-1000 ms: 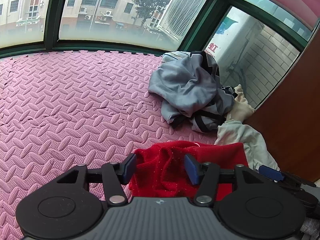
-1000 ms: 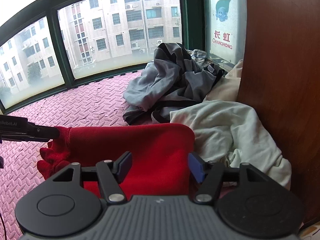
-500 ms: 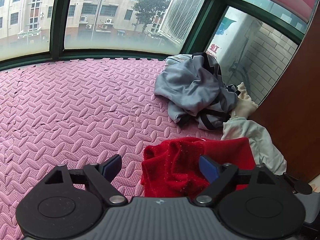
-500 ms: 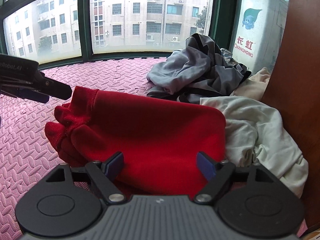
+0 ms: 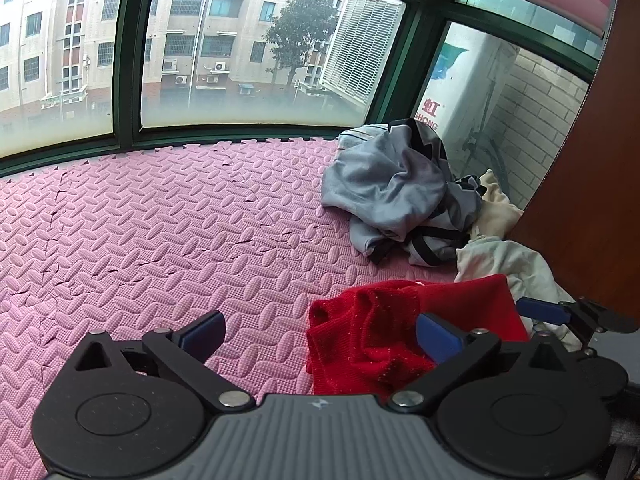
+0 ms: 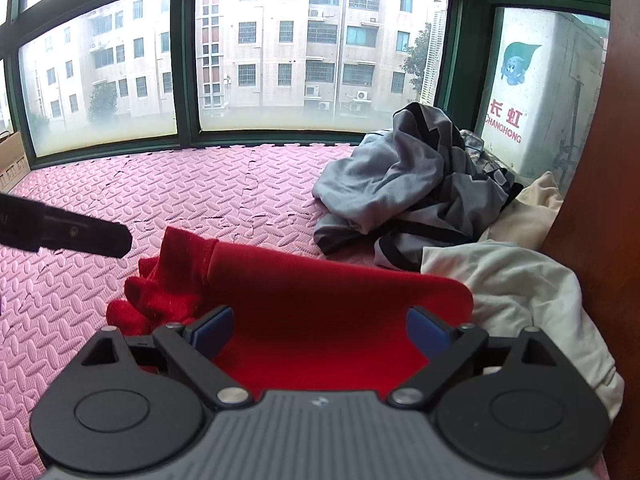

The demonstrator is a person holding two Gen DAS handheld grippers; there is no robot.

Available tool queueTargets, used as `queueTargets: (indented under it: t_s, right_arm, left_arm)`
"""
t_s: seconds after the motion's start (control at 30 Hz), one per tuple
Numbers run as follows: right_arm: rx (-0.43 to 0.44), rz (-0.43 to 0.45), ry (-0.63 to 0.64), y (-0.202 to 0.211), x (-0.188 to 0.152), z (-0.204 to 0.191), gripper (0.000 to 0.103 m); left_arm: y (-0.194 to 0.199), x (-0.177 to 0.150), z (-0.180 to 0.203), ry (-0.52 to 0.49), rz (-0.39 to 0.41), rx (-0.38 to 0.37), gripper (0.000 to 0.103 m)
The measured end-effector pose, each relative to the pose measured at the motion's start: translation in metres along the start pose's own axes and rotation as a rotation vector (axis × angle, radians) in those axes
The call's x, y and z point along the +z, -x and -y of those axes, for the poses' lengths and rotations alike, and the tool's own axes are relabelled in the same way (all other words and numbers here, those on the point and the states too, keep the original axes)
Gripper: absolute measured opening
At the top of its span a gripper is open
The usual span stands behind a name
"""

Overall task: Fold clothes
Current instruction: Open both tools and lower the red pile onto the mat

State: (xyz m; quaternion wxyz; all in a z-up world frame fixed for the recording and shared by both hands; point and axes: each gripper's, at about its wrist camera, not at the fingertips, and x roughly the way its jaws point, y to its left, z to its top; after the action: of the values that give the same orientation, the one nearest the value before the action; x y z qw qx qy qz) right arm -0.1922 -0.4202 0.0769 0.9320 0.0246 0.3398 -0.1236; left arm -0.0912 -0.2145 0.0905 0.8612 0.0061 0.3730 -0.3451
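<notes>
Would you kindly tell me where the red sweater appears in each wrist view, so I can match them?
Left wrist: red sweater lies crumpled lower right, beside the right blue pad.
Right wrist: red sweater fills lower centre, smooth fold between the pads.
Shared landmark: the grey garment pile behind it.

Home bay-window nook, pink foam mat point(image 5: 168, 232), heaped laundry point(image 6: 404, 188), apartment blocks outside

Red knit on a pink mat

A bright red sweater point(image 6: 320, 312), flecked with pale specks, lies on pink foam matting point(image 5: 160, 232) embossed in a herringbone of ovals; behind it a grey garment point(image 6: 400, 184) trimmed in black, a cream cloth point(image 6: 532, 204) and an off-white one point(image 6: 520, 280), beside dark green window frames point(image 6: 184, 60).
</notes>
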Motion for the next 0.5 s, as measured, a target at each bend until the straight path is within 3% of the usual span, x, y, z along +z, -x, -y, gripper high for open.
queueTargets:
  t_s: [0.5]
  right_arm:
    - [-0.004, -0.058, -0.097, -0.062, 0.014, -0.001, 0.097]
  left_arm:
    - [0.008, -0.002, -0.012, -0.006, 0.016, 0.040, 0.103]
